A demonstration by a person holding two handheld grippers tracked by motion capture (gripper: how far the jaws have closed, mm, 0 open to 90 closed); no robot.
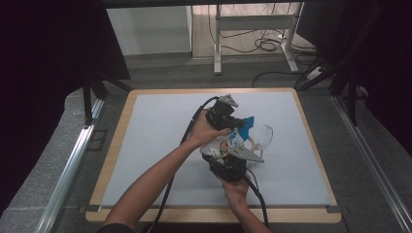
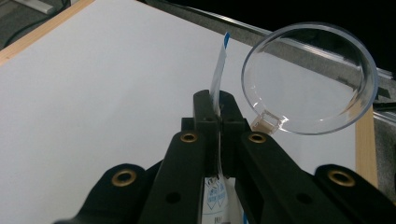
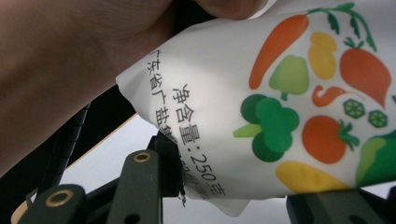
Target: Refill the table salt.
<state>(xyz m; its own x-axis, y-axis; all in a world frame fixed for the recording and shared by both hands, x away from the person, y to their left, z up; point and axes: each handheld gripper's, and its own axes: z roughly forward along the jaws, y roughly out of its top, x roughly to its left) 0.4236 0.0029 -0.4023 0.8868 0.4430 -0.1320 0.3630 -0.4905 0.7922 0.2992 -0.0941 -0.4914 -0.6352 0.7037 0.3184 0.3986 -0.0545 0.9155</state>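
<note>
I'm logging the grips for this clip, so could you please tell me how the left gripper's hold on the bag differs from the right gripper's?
The left gripper has its jaws fully shut on the thin flat edge of the bag, while the right gripper stands part open around the bag's bulging printed body. The left gripper sits on the far side of the bag, beside the clear plastic cup; the right gripper sits on the side nearer the person. Both hold the same white bag above the table.

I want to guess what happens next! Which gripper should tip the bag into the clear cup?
Probably the left gripper: it pinches the bag's top edge right beside the clear cup. The right gripper holds the bag's bottom.
</note>
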